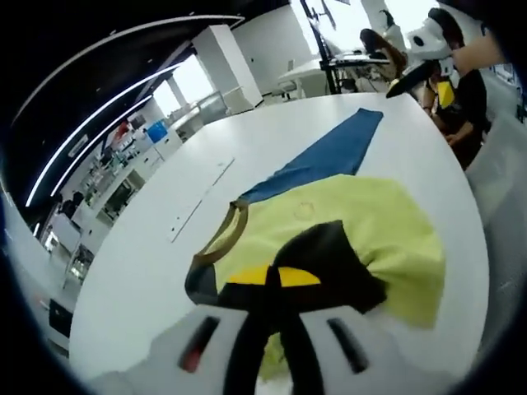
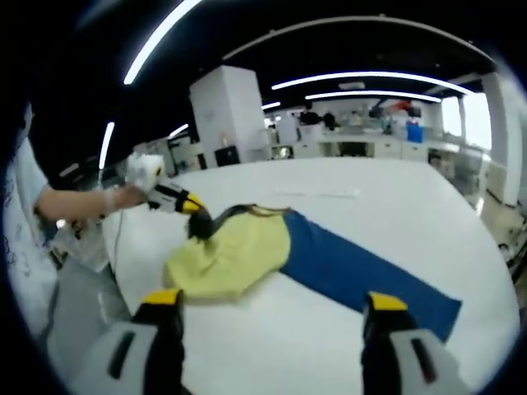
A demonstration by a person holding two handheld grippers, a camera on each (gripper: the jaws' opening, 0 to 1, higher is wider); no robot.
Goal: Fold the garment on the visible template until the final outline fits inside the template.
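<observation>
A yellow-green garment [image 1: 362, 218] with dark trim lies bunched on one end of a long blue template [image 1: 333, 152] on the white table [image 1: 148, 247]. My left gripper [image 1: 273, 276] is shut on a black part of the garment and lifts it a little. In the right gripper view the left gripper [image 2: 194, 209] pinches the dark edge of the garment [image 2: 235, 257], and the blue template [image 2: 366, 278] runs out to the right. My right gripper [image 2: 274, 306] hovers open above the table's near side with nothing between its jaws. It also appears far off as the right gripper [image 1: 405, 81].
A person in dark clothes [image 1: 473, 95] stands at the table's far side. A pale strip [image 1: 202, 197] lies on the table left of the garment. Desks, a chair [image 1: 383, 45] and shelves [image 2: 370, 132] fill the room behind. The table edge [image 2: 123, 280] runs close by.
</observation>
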